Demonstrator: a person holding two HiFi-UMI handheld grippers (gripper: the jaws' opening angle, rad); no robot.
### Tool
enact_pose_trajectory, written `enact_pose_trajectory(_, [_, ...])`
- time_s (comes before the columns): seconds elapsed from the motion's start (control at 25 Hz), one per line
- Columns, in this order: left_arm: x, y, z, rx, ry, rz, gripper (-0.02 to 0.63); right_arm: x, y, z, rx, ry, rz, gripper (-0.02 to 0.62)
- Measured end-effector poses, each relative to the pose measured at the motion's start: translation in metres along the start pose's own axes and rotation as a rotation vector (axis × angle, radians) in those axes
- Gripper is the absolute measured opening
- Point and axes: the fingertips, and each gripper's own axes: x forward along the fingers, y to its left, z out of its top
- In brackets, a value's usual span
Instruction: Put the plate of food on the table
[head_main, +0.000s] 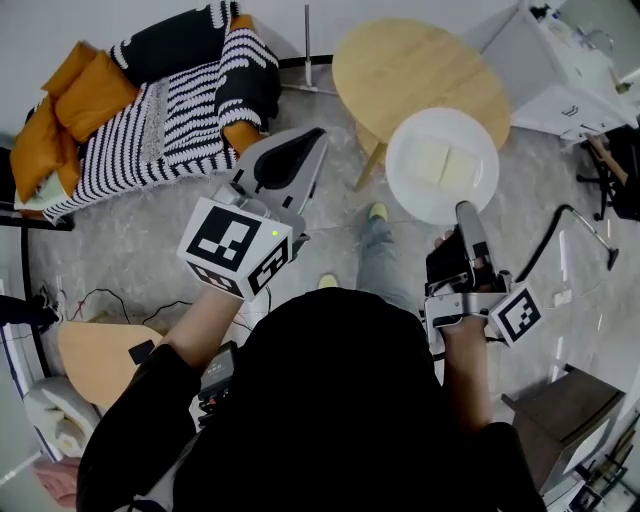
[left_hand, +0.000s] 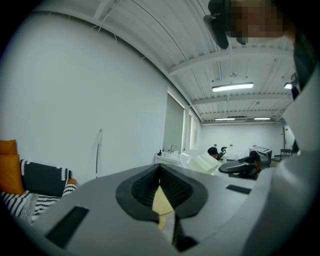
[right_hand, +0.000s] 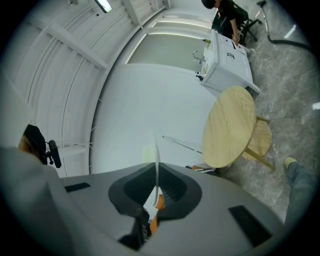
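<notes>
A white plate with pale slices of food hangs in the air over the near edge of a round wooden table. My right gripper is shut on the plate's near rim. In the right gripper view the plate shows edge-on as a thin white line pinched between the jaws, with the table ahead to the right. My left gripper is raised to the left of the plate, shut and holding nothing. In the left gripper view the plate and the right gripper show ahead to the right.
A striped armchair with orange cushions stands at the back left. A white cabinet sits beyond the table at the right. A small wooden table is at my left, a dark stool at my right. Cables lie on the floor.
</notes>
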Motion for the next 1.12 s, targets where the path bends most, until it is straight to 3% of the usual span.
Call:
enact_pose_trajectory(0.72, [0.026,0.004,-0.014,-0.025,0.043,-0.047,0.008,0.011,-0.016,0.011,0.007,-0.02,-0.049,0.018])
enact_pose_trajectory(0.92, [0.082,0.019,-0.019,-0.056,0.073,-0.05,0.008,0.047,-0.038,0.047,0.023,-0.01,-0.08,0.018])
enact_pose_trajectory(1.12, [0.104,0.028,-0.024,-0.072,0.091,-0.036,0.008,0.067,-0.051,0.063,0.029,0.007,-0.086,0.018])
